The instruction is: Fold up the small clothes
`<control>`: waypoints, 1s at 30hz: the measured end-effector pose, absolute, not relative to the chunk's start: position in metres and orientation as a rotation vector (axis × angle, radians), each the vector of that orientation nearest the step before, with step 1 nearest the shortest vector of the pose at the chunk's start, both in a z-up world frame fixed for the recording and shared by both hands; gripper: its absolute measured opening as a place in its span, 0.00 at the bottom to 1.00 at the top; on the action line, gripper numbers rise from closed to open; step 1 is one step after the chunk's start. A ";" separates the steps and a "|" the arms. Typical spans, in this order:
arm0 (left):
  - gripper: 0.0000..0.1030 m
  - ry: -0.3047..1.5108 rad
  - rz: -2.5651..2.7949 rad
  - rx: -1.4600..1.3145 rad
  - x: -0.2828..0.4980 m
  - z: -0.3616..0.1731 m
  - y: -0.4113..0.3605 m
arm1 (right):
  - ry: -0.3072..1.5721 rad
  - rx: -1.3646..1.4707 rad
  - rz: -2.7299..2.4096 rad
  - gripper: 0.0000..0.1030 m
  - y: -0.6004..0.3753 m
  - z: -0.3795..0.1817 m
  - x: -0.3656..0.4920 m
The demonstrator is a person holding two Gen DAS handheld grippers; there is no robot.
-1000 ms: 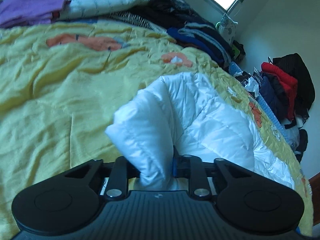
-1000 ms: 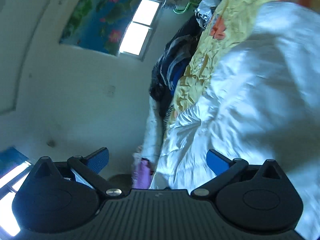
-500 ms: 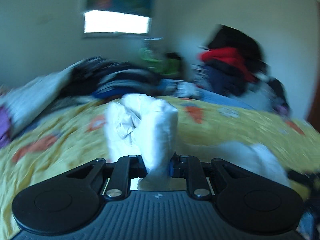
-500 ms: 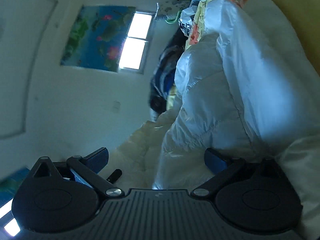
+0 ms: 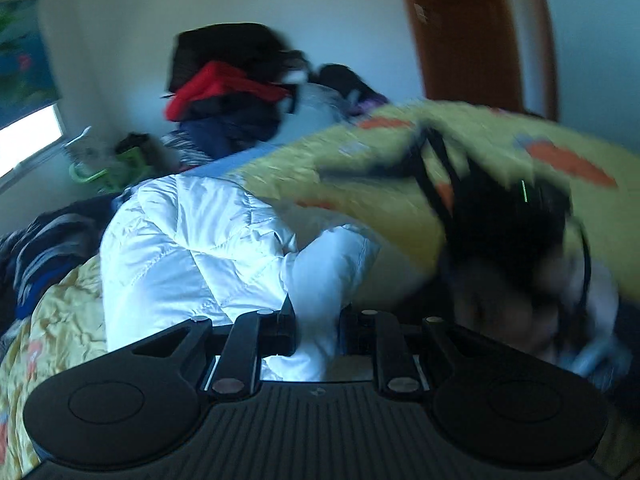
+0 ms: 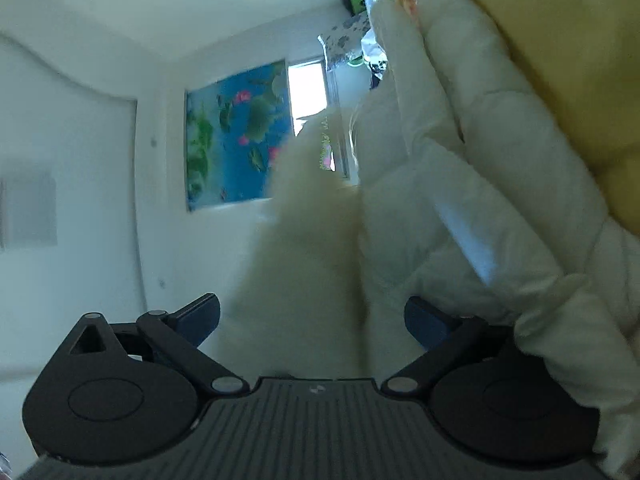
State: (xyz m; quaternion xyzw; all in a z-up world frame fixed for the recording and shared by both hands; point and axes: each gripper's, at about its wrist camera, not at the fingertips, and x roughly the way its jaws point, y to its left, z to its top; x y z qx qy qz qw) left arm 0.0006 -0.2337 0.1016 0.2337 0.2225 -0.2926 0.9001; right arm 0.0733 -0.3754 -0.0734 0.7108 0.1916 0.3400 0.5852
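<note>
A small white quilted puffer jacket (image 5: 192, 248) lies on the yellow patterned bedspread (image 5: 400, 168). My left gripper (image 5: 318, 320) is shut on a fold of the jacket, which bulges up between its fingers. In the right wrist view the same jacket (image 6: 480, 208) fills the right side, with a cream furry trim (image 6: 304, 264) hanging between the blue pads (image 6: 200, 314). My right gripper (image 6: 312, 316) is open, its jaws wide apart on either side of the trim. The right gripper shows as a dark blur in the left wrist view (image 5: 508, 232).
A heap of red, black and navy clothes (image 5: 224, 92) stands behind the bed by the wall. More dark clothes (image 5: 36, 240) lie at the left. A brown door (image 5: 476, 32) is at the upper right. A lotus picture (image 6: 236, 136) and window (image 6: 308, 96) are on the wall.
My left gripper has swung to the right with the jacket fold still held; the view now faces the door. The furry trim has come between the open right jaws.
</note>
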 end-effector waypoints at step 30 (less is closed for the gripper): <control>0.18 0.588 -0.967 0.499 -0.021 0.034 -0.278 | 0.788 0.769 0.455 0.25 -0.426 -0.007 0.091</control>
